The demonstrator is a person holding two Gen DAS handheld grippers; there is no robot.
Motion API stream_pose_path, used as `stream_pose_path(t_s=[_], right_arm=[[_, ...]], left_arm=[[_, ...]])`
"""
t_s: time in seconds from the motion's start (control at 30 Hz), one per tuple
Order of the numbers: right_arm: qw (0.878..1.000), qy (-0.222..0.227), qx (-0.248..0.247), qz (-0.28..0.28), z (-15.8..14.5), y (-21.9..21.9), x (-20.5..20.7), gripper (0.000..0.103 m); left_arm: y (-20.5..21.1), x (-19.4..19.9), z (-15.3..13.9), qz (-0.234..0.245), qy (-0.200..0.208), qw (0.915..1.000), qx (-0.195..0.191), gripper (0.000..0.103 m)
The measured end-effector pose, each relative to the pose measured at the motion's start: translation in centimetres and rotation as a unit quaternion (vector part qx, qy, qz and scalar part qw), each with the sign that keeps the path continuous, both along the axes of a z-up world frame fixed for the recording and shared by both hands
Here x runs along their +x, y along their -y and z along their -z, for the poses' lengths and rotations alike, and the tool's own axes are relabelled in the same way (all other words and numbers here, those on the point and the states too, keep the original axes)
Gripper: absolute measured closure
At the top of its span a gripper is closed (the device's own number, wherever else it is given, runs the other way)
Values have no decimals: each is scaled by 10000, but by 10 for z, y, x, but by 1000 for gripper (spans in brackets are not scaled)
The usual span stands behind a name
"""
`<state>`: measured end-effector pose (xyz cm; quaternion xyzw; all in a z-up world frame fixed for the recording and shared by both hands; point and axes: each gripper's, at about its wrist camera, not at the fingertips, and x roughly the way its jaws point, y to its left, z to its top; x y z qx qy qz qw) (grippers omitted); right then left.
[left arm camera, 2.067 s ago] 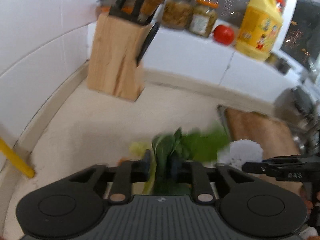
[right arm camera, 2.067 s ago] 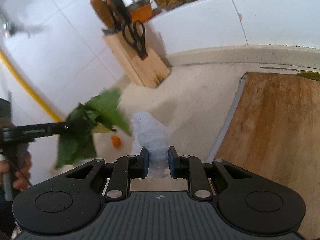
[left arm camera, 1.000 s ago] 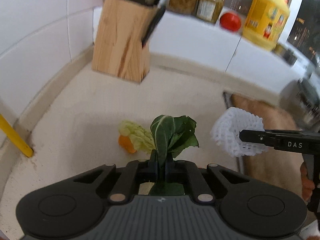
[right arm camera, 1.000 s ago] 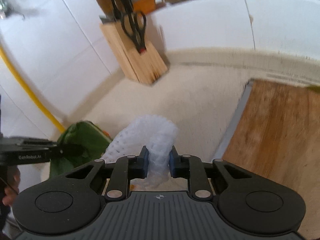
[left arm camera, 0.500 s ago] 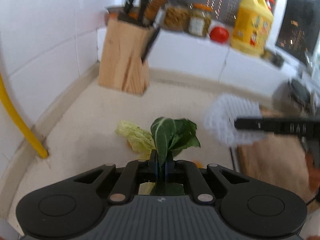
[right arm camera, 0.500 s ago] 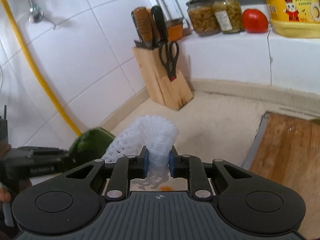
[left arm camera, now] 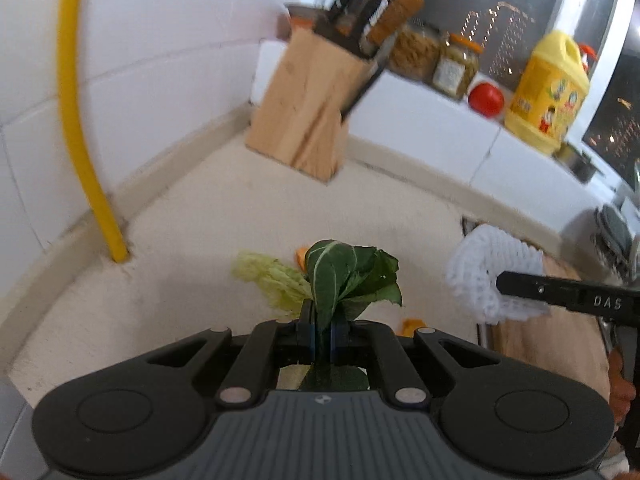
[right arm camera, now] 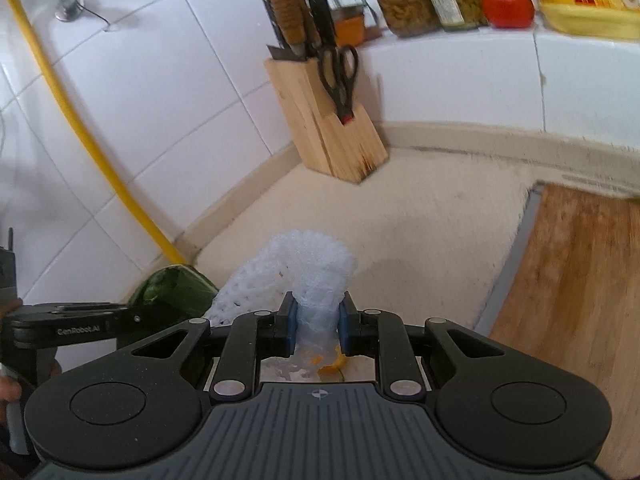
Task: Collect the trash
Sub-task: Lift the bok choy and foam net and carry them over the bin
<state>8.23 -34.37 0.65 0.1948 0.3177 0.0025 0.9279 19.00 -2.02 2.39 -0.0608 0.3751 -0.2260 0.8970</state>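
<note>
My left gripper (left arm camera: 322, 330) is shut on a dark green leaf (left arm camera: 344, 276), held above the beige counter (left arm camera: 200, 248). A pale yellow-green leaf (left arm camera: 272, 280) and small orange scraps (left arm camera: 412, 326) lie on the counter just beyond it. My right gripper (right arm camera: 318, 320) is shut on a white foam fruit net (right arm camera: 308, 276), also held off the counter. In the left wrist view that foam net (left arm camera: 480, 276) and the right gripper's finger (left arm camera: 568, 296) show at the right. In the right wrist view the green leaf (right arm camera: 176, 292) shows low at the left, and an orange scrap (right arm camera: 332, 362) lies under the net.
A wooden knife block (left arm camera: 308, 112) stands in the counter's back corner. A ledge behind holds jars (left arm camera: 452, 64), a tomato (left arm camera: 486, 98) and a yellow oil jug (left arm camera: 548, 92). A wooden cutting board (right arm camera: 572, 280) lies at the right. A yellow pipe (left arm camera: 76, 120) runs down the left wall.
Both grippers have drawn back from the counter's corner with their loads still held. The leaf and the foam net have stayed in the jaws, and more of the left wall and pipe shows.
</note>
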Motion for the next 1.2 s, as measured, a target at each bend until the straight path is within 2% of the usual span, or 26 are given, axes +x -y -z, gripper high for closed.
stream_pose_path(t_s=[0.27,0.6,0.9,1.2], right_arm=[[9983,231,-91,-528,-17,-38,9,77],[9882,195,-96,-1515,-19,-116,19,77],[9704,120,-44,-2413,-13,-197,18,77],[9510,-65,-208,-3085,0,-263,8,77]], left_arm=[[-26,-28,-11,-367,254,9990,58,100],[-83,-83,-8,-1107,275,9933,198,100],[-131,-142,0,-1853,261,9814,428,100],[-171,-183,24,-2519,100,9659,584,100]])
